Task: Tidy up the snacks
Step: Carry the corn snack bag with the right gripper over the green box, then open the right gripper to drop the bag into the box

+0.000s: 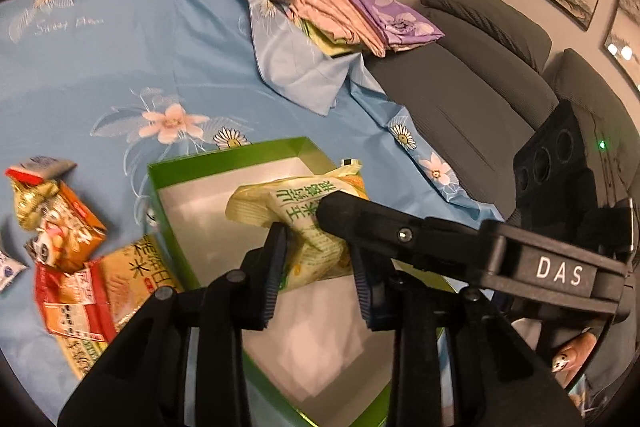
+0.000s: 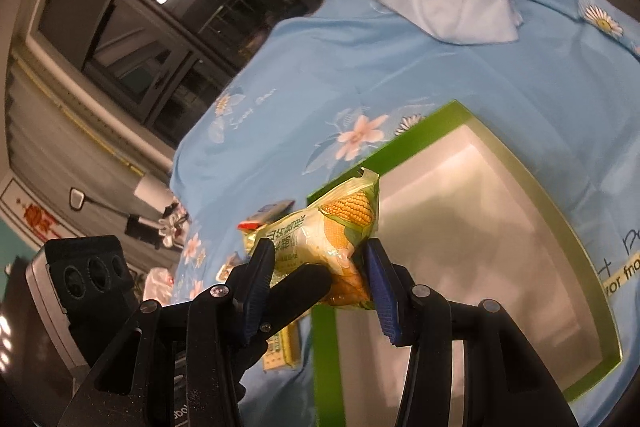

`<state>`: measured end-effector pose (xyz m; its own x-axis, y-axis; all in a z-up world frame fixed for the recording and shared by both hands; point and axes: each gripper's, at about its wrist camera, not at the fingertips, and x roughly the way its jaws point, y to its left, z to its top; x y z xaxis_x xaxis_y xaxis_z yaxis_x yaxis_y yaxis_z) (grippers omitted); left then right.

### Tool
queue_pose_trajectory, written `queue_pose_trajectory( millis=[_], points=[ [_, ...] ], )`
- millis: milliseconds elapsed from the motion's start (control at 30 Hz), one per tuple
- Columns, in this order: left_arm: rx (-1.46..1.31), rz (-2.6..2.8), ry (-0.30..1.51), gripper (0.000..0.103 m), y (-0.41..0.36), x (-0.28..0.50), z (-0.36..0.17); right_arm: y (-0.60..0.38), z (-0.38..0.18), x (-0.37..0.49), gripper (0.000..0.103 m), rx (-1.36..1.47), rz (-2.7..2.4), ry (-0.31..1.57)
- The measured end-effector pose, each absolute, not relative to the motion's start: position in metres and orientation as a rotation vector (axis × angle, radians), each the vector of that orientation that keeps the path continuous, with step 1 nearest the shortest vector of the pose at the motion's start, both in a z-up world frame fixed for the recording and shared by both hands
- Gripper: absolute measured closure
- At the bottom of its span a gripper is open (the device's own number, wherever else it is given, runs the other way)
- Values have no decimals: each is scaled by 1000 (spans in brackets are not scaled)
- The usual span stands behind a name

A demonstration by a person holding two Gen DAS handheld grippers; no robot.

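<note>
1. Between both sets of jaws: one yellow-green corn snack packet (image 1: 304,223), pinched by the left gripper (image 1: 316,271) at one end and by the right gripper (image 2: 320,279) at the other. Left jaws are pressed nearly together on thin wrapper; right jaws stand wider, on the puffed body. Judgement: a two-ended hold keeps the limp bag level.
2. Directly below and ahead of the jaws: green box (image 1: 224,157) with pale floor, open-topped, apparently nothing lying on its floor yet. The packet hangs above its near part, not yet resting inside. Judgement: this is the destination, so the step in hand is lowering and release.
3. Left of the left jaws: loose snacks (image 1: 68,239) heaped on the blue floral sheet (image 1: 120,67), outside the box, awaiting sorting.
4. Beyond the jaws, far side: folded cloths (image 1: 352,11) stacked, well apart, not involved.
5. Risk: unequal release could tip the packet over the wall.
</note>
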<state>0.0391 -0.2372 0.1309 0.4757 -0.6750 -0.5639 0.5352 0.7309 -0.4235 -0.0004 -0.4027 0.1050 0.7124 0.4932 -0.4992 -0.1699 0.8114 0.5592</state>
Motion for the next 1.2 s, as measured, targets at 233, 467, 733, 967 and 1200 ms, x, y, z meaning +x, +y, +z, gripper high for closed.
queue_pose_trajectory(
  millis=[233,467,733,967,1200],
  points=[
    [-216,-739,876,72,-247,47,110,-414,88,15,53,555,336,795],
    [-265,-762,974,74,-251,53,96,-423,79,16,53,575,308,823],
    [-279,-741,999,74,-251,56,90,-423,73,20,68,555,270,844],
    [-288,-738,988,74,-251,56,92,-426,76,14,78,546,265,802],
    [-283,-737,996,73,-252,58,90,-428,76,17,78,543,259,810]
  ],
)
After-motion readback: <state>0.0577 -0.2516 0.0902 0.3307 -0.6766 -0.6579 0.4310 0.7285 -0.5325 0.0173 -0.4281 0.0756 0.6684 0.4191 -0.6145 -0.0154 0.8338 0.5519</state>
